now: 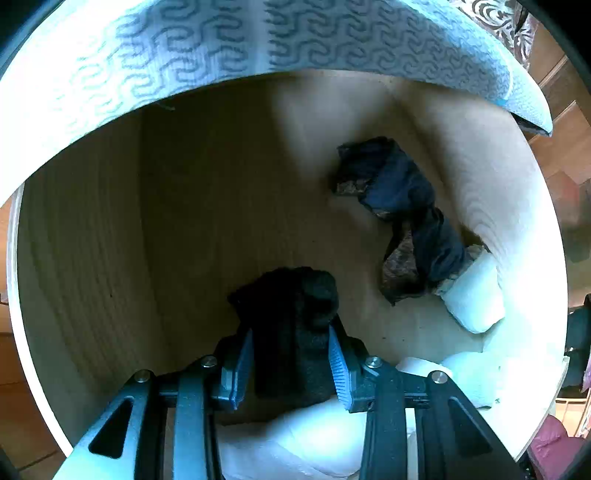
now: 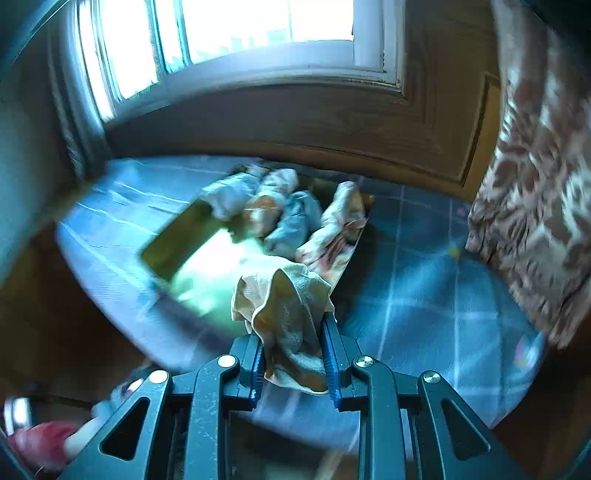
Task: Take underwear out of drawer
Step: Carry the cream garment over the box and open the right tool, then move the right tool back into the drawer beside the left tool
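In the left wrist view my left gripper [image 1: 291,363] points down into the pale wooden drawer [image 1: 92,229] and is shut on a black folded piece of underwear [image 1: 291,317]. A dark blue garment with lace trim [image 1: 402,218] lies on the drawer floor at the right, beside a white rolled garment [image 1: 474,295]. More white cloth [image 1: 310,439] sits under the fingers. In the right wrist view my right gripper [image 2: 293,356] is shut on a beige and peach piece of underwear [image 2: 284,306], held above the bed. The view is blurred.
A patterned blue-white mattress edge [image 1: 184,48] overhangs the drawer's far side. On the blue checked bedspread [image 2: 424,280] lies a flat tray [image 2: 177,240] with several rolled garments [image 2: 280,210]. A window [image 2: 221,29], a wood-panelled wall and a patterned curtain [image 2: 535,184] stand behind.
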